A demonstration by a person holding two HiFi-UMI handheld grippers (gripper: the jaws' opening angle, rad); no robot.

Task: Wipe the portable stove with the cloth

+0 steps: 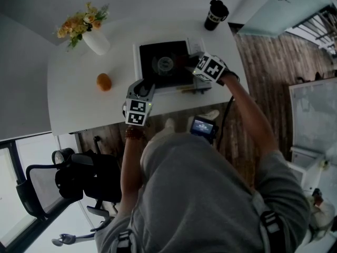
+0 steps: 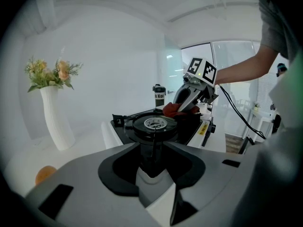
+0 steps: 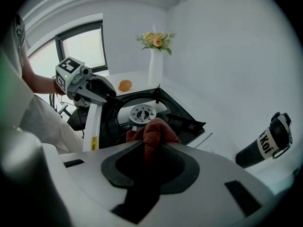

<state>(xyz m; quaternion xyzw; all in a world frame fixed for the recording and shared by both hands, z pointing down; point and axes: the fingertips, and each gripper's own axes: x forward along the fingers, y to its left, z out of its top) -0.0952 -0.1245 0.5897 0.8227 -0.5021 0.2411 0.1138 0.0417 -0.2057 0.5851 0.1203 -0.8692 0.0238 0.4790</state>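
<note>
Cloth (image 3: 154, 132) is pinched in the right gripper (image 3: 147, 157) for wiping the portable stove (image 1: 163, 65); its edge is clamped by the left gripper (image 2: 154, 162), apparently for steadiness.

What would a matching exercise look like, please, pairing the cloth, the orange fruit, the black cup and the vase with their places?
Things:
1 cloth
2 orange fruit
3 black cup
4 vase

Places:
A far right corner of the table
B in the right gripper's jaws
C holding flowers
D lying alone, left of the portable stove

Pairs: 1-B, 2-D, 3-A, 4-C
</note>
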